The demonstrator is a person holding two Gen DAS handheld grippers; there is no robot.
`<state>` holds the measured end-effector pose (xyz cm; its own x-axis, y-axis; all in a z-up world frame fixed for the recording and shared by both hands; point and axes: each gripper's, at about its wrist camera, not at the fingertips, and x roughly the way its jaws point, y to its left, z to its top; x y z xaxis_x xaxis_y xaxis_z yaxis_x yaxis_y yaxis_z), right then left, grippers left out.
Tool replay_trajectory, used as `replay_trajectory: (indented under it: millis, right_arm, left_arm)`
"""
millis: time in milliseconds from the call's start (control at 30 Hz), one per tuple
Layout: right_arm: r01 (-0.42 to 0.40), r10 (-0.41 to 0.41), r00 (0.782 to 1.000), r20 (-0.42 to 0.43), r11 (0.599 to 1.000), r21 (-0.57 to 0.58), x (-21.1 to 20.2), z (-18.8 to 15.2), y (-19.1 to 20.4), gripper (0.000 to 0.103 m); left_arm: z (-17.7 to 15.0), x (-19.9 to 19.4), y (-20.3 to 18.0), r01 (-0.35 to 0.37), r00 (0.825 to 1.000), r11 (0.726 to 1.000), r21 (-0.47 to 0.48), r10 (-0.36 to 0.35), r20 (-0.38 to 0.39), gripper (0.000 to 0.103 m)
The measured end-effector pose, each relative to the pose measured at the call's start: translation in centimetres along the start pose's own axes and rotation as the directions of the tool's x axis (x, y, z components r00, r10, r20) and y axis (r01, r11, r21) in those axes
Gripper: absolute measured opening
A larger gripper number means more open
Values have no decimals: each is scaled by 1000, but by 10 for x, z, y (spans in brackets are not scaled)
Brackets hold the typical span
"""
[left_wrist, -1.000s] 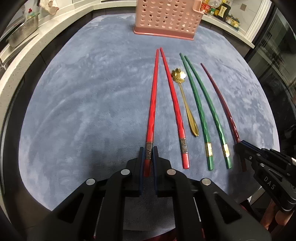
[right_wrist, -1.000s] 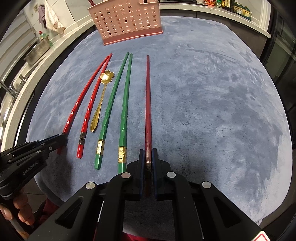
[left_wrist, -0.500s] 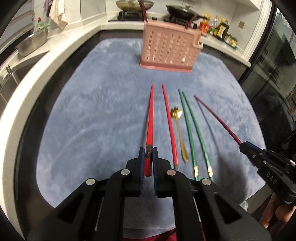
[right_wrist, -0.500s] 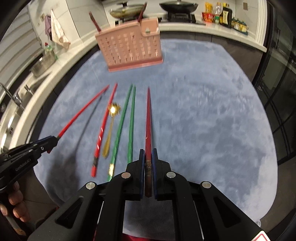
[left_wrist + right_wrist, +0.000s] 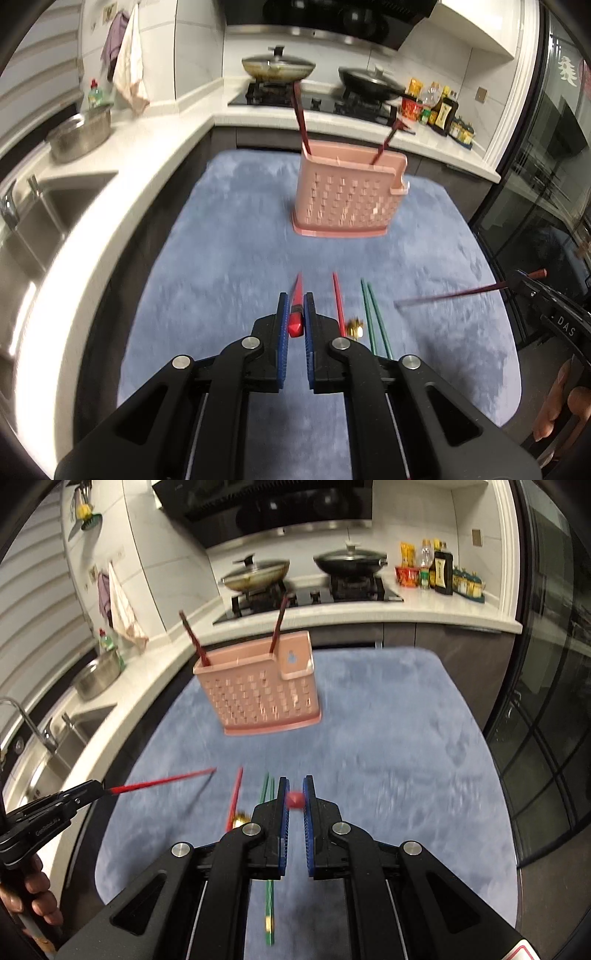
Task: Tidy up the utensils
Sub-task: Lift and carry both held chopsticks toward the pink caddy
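My left gripper (image 5: 294, 314) is shut on a red chopstick (image 5: 295, 317), lifted off the blue mat with its tip pointing forward and down. My right gripper (image 5: 294, 797) is shut on a dark red chopstick (image 5: 294, 799), seen end-on; it also shows in the left wrist view (image 5: 450, 294). The left gripper's red chopstick shows in the right wrist view (image 5: 162, 782). On the mat lie another red chopstick (image 5: 338, 301), a gold spoon (image 5: 354, 328) and two green chopsticks (image 5: 373, 314). A pink perforated utensil basket (image 5: 345, 192) stands further back, holding two dark red chopsticks (image 5: 300, 114).
The blue mat (image 5: 229, 258) covers the table. A white counter with a sink (image 5: 33, 218) runs along the left. A stove with two pans (image 5: 317, 74) and bottles (image 5: 439, 109) lies behind the basket. Glass doors (image 5: 546, 206) stand at the right.
Both grippers have risen well above the mat, each lifting its chopstick; the views have tilted up toward the basket and stove.
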<state>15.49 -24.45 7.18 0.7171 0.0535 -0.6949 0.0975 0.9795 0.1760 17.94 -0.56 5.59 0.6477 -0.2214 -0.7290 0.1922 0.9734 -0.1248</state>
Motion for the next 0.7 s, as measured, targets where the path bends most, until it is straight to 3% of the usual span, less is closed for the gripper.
replay_trajectory:
  millis: [433,700]
  right_arm:
    - [-77,72,990,121,996,39,-2,74,-4,7]
    - [-168,148,956,253,984,60,-10,150,-1,7]
  left_arm:
    - [92,-15,-10,1,989,1000,29,-5,148,7]
    - [161,-35,-20,60,959,998,31,-66,275,7]
